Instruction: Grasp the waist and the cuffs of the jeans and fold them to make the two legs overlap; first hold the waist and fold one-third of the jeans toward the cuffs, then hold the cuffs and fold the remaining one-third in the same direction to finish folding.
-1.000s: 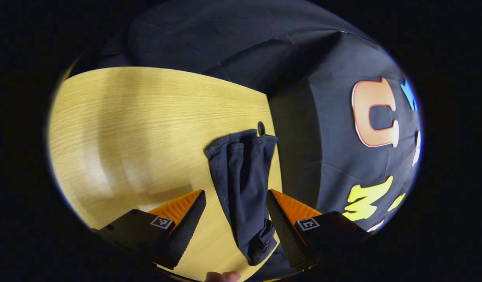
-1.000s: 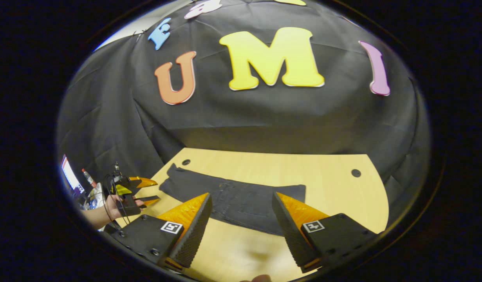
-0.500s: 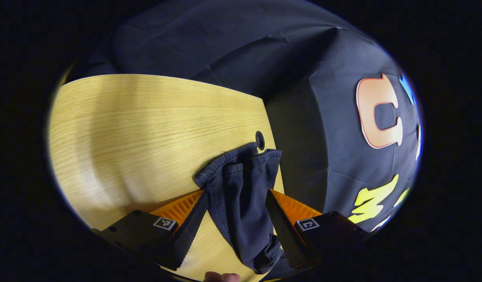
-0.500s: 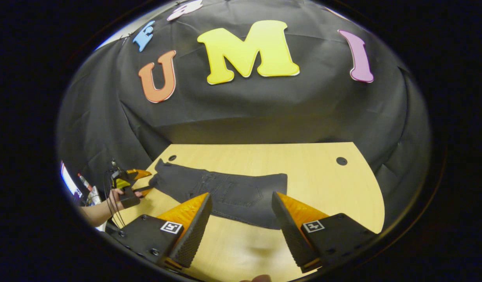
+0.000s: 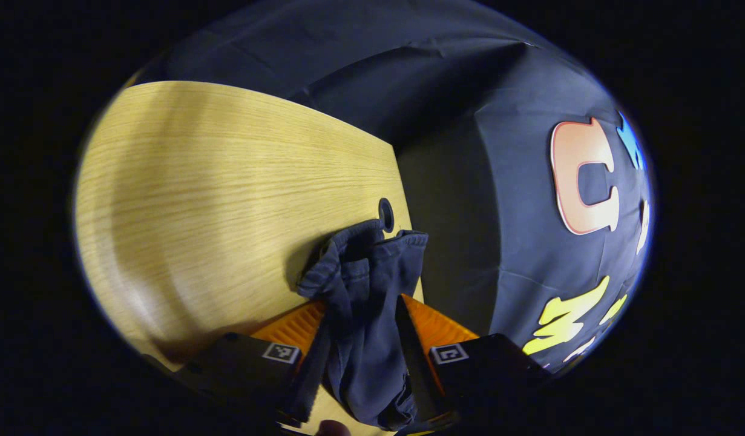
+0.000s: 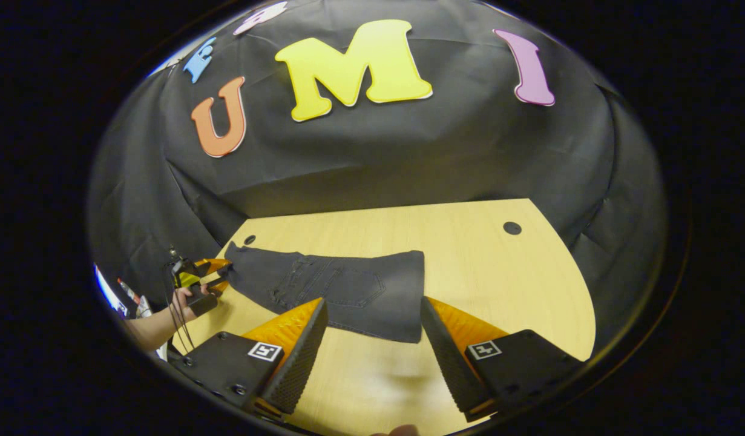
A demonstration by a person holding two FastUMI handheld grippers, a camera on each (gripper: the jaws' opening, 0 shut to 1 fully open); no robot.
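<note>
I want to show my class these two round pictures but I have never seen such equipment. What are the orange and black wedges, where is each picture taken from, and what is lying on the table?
There is no robot here: a person holds a two-finger gripper in each hand, and a fisheye camera rides on each one. The wedges are the fingers. In the left gripper view, the left gripper has both fingers pressed on the cuffs of dark jeans. In the right gripper view, the right gripper stands open above the waist end. The jeans lie on a wooden table. Far left there, a hand holds the left gripper.
</note>
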